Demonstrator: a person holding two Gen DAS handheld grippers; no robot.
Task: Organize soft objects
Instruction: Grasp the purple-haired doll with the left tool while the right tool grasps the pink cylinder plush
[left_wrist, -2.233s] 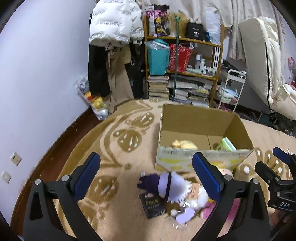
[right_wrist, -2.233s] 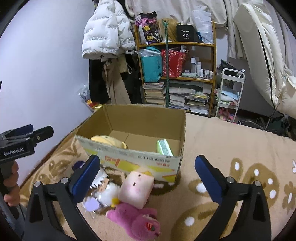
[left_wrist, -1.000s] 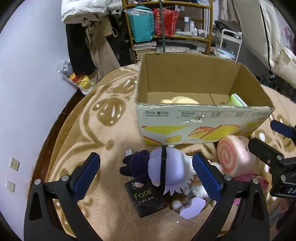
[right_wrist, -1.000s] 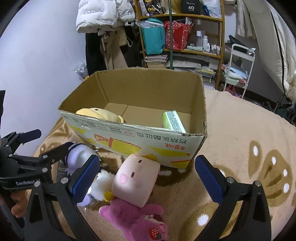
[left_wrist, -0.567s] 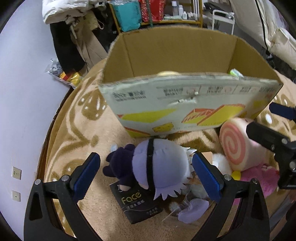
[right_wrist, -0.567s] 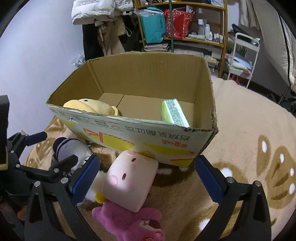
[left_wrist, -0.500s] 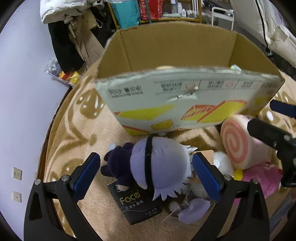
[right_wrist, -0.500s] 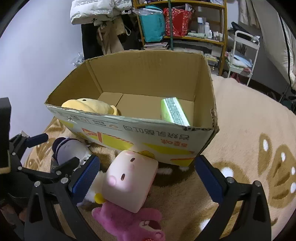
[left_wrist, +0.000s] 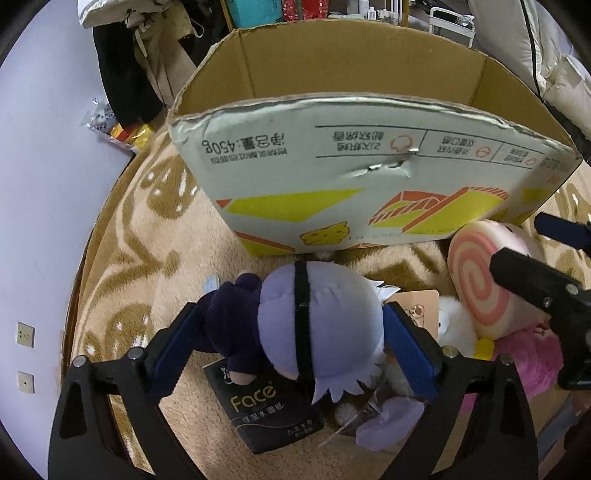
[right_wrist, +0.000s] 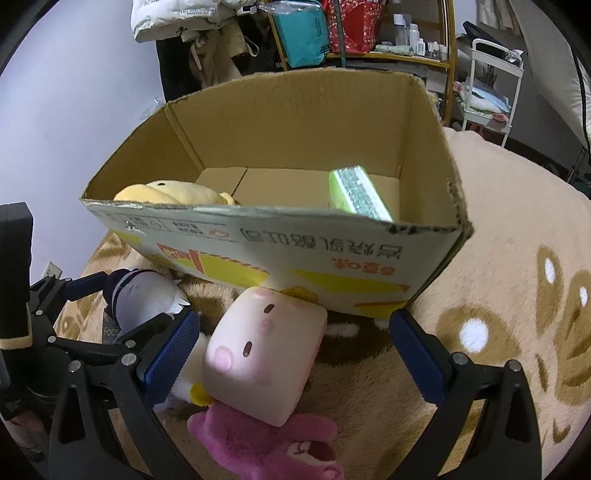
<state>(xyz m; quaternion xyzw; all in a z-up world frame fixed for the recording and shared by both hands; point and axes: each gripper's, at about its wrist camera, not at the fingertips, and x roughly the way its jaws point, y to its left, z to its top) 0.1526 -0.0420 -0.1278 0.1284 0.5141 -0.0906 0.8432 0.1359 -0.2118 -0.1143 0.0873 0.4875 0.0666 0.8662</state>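
While your left tool (left_wrist: 295, 332) straddles the purple-headed doll (left_wrist: 314, 325), the doll's head sits squarely between its two blue pads, and its dark body (left_wrist: 229, 317) sticks out toward the left pad. The doll's long axis therefore runs across the tool, pad to pad, rather than along it. The jaws have just been closing a little with the doll between them, yet they are wide and you cannot tell whether the pads press on the plush. The cardboard box (left_wrist: 369, 177) stands just beyond the doll, straight ahead of this tool, so the carry is up and forward over the near wall.

Your right tool (right_wrist: 291, 343) is open and empty. The pink block pillow (right_wrist: 264, 354) lies between its pads, nearer the left one and not gripped, above the magenta plush (right_wrist: 266, 443). Judged from this, the left tool is the one set for the next grab.
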